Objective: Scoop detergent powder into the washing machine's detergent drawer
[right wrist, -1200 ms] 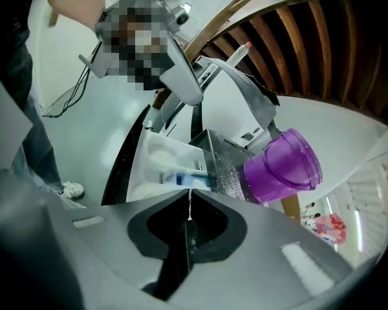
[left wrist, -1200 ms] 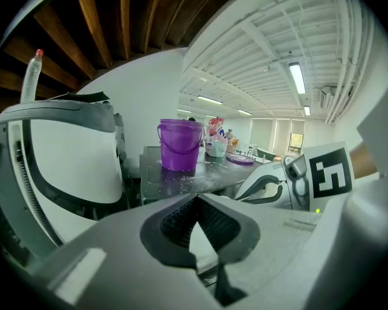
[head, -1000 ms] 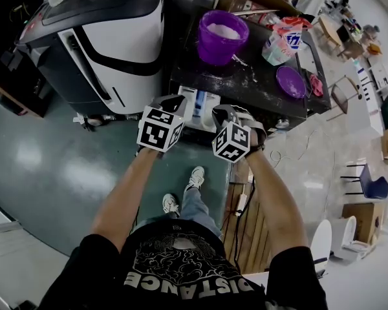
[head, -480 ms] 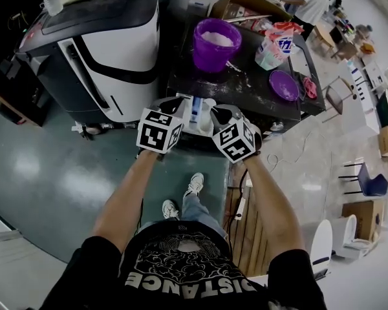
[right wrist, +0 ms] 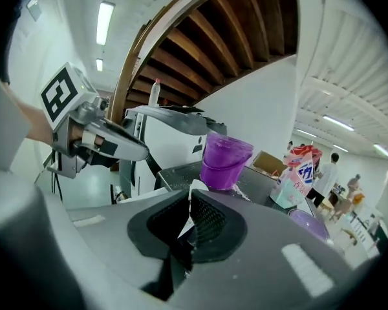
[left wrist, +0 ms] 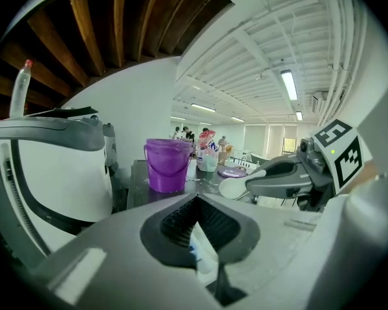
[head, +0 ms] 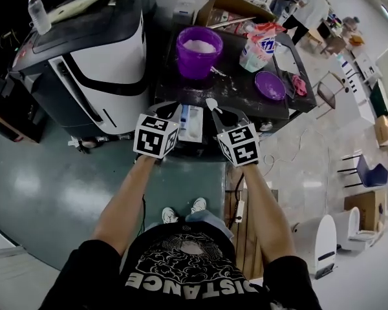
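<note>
L hand-held gripper is clenched on drawer, R hand-held gripper on scoop; powder could be spilt if scoop is tipped.

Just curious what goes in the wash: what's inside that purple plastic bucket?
White powder lies inside the purple plastic bucket, seen from above in the head view. The bucket's opaque wall hides how deep it goes.

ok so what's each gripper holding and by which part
Right gripper: the small white plastic scoop, by its handle end, bowl forward. Left gripper: the white-and-blue detergent drawer, apparently by its side edge.
</note>
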A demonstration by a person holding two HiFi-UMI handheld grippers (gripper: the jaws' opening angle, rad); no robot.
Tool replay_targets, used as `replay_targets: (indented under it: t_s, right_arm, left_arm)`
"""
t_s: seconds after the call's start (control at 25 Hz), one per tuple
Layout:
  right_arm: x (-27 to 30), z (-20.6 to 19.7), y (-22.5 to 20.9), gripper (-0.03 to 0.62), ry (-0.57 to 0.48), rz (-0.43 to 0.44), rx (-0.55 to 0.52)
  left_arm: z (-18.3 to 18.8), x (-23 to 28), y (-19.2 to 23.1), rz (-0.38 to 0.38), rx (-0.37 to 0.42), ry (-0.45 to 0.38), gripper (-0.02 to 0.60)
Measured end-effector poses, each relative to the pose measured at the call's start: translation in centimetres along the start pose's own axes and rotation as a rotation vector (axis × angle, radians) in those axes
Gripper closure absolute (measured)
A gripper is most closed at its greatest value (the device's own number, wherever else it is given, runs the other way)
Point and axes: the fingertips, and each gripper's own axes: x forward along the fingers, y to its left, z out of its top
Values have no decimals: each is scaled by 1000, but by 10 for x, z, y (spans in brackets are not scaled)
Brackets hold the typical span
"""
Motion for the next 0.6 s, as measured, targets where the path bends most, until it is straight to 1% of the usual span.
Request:
replay_targets:
  t_s: [0.16,0.32,0.6]
  right_arm:
    - [-14,6,-20,560,-42,-22,83]
    - [-29,12,-43,560,-87,-37,180]
    - [-54,14,-71,559,-151,-28,320]
  left_arm:
    - [14,5,-8,4,21,-17,581]
    - [25,9,-19,23,29,-27,581]
    - [45,12,-33,65,30,-53,581]
